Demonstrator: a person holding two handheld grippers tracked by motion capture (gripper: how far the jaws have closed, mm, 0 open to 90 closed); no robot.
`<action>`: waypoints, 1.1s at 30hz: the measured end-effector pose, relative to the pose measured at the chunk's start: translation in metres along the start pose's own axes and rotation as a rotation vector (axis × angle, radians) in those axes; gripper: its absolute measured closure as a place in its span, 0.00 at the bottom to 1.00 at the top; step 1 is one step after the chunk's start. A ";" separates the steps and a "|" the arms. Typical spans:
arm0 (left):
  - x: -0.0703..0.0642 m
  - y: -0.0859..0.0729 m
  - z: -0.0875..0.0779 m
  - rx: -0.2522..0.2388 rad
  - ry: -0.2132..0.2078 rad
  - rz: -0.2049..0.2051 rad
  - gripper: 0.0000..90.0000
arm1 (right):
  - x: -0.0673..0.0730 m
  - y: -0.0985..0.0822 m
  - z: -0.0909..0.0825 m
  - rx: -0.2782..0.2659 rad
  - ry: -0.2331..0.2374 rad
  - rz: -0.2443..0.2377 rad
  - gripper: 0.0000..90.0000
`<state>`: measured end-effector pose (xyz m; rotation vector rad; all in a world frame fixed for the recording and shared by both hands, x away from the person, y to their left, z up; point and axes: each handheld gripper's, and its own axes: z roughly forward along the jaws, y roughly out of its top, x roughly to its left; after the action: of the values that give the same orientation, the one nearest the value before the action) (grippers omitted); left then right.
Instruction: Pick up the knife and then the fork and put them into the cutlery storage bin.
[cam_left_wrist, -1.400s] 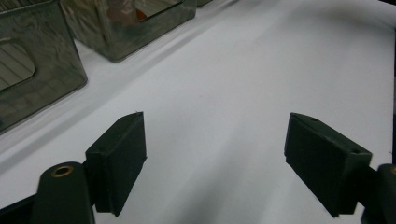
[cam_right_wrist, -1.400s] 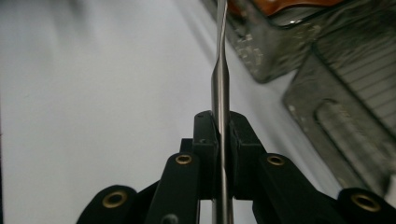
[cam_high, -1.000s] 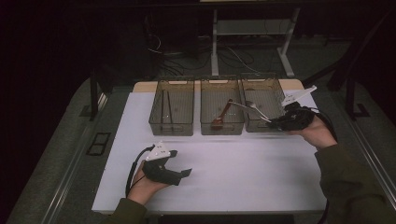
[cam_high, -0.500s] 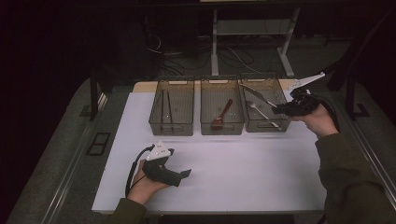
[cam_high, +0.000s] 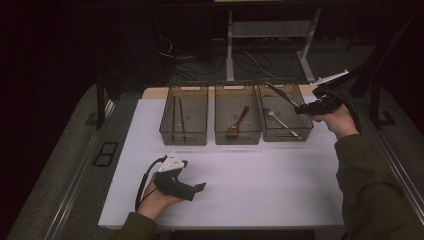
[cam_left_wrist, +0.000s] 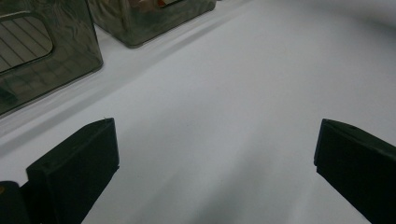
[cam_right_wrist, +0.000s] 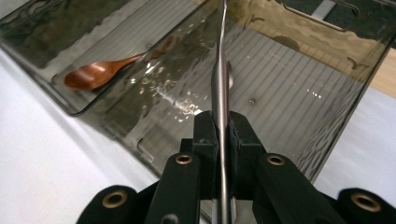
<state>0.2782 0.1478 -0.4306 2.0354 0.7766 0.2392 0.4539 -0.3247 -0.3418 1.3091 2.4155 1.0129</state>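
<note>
My right gripper (cam_high: 300, 108) is shut on the handle of a thin metal utensil (cam_high: 281, 94), which slants up over the right-hand bin (cam_high: 287, 136). In the right gripper view the jaws (cam_right_wrist: 220, 126) pinch the metal utensil (cam_right_wrist: 219, 79) edge-on above the ribbed bin floor. A second metal utensil (cam_high: 280, 122) lies in that bin. A wooden spoon (cam_high: 239, 121) lies in the middle bin (cam_high: 237, 139). My left gripper (cam_high: 200, 188) rests on the white table (cam_high: 280, 185); its jaws (cam_left_wrist: 215, 158) have just been opening and stand wide, with nothing between them.
The left bin (cam_high: 182, 140) holds dark thin sticks (cam_high: 176, 117). All three see-through bins stand in a row at the back of the table. Bare white table (cam_left_wrist: 224, 93) lies ahead of the left jaws. Dark floor, cables and desk legs lie beyond the table.
The right hand has moved right and toward the back with the metal utensil, whose far end now slants higher over the right bin. The left hand has stayed in place.
</note>
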 end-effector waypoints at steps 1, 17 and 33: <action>0.000 0.000 0.000 -0.001 -0.001 0.002 0.00 | -0.002 0.000 0.002 0.002 -0.010 0.011 0.92; -0.003 0.000 0.003 -0.001 -0.030 0.014 0.00 | -0.013 0.000 0.037 0.105 -0.096 0.073 0.92; -0.004 0.000 0.003 0.011 -0.035 0.032 0.00 | -0.012 -0.002 0.062 0.217 -0.134 0.066 0.91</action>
<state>0.2763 0.1433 -0.4312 2.0587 0.7257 0.2174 0.4895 -0.3063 -0.3912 1.4832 2.4481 0.6669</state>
